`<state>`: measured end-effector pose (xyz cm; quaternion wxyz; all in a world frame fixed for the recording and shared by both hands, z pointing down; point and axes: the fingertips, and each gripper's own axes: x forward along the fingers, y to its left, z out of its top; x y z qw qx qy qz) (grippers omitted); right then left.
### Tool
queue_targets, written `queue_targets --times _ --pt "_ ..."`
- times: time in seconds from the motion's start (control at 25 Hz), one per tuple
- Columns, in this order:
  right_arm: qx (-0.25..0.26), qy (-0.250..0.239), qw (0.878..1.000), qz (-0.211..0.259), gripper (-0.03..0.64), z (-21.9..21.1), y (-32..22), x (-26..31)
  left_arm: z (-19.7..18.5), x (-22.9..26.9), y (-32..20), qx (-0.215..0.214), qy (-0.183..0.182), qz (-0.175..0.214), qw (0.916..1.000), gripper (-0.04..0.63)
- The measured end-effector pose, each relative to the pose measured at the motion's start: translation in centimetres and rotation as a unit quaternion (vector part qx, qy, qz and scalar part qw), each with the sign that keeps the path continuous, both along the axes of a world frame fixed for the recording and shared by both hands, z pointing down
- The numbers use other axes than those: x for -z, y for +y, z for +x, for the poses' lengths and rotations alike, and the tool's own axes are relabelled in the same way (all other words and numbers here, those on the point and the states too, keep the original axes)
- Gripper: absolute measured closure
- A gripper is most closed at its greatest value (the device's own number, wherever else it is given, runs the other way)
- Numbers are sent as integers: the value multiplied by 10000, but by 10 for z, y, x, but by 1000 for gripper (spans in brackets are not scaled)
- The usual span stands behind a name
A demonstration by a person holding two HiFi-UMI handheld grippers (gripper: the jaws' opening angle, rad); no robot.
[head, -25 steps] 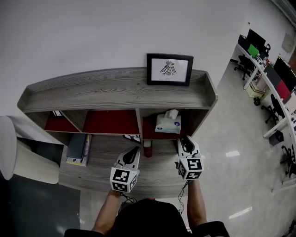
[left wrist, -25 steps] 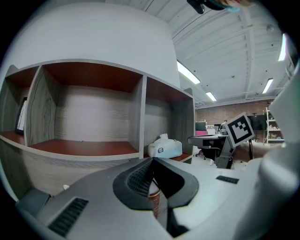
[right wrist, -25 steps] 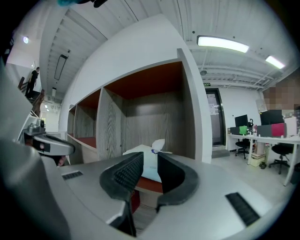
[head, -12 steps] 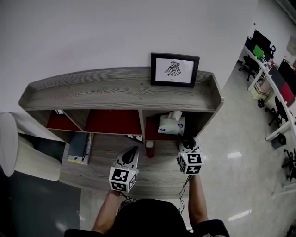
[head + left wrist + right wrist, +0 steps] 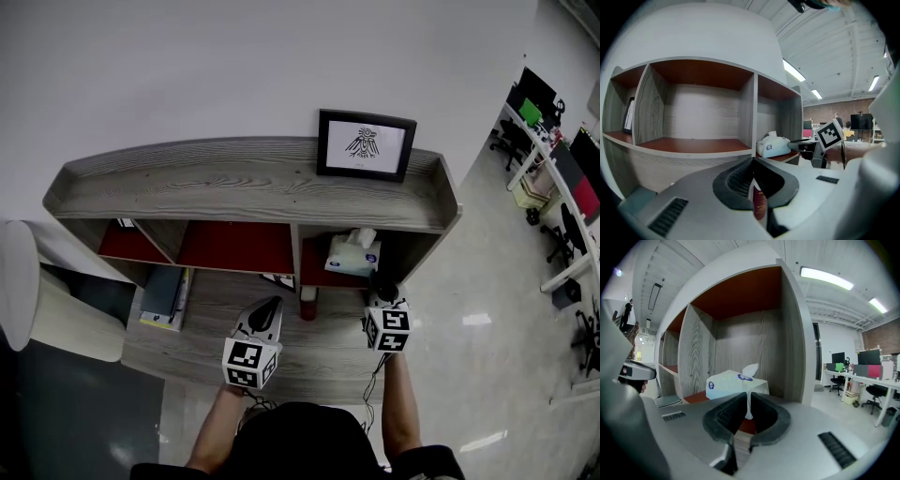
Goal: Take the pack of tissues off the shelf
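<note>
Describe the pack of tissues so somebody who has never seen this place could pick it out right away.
Find the grey wood-grain shelf unit against the white wall, a framed picture standing on its top. Directly below that picture, in the rightmost red-floored compartment, sits the pack of tissues: soft, pale, with a blue mark and a white tissue poking from its top.
</note>
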<state>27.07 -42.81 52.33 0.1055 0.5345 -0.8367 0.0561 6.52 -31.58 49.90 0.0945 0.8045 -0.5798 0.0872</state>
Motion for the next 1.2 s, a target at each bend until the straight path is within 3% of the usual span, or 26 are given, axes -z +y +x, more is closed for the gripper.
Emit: queue_targets --times 0.64,1.2 --pt "-141 -198 9993 268 589 1 16 27 -14 3 15 21 97 61 9999 589" --pt "-266 -423 9958 773 589 -2 69 79 -17 7 35 -223 177 79 9996 589"
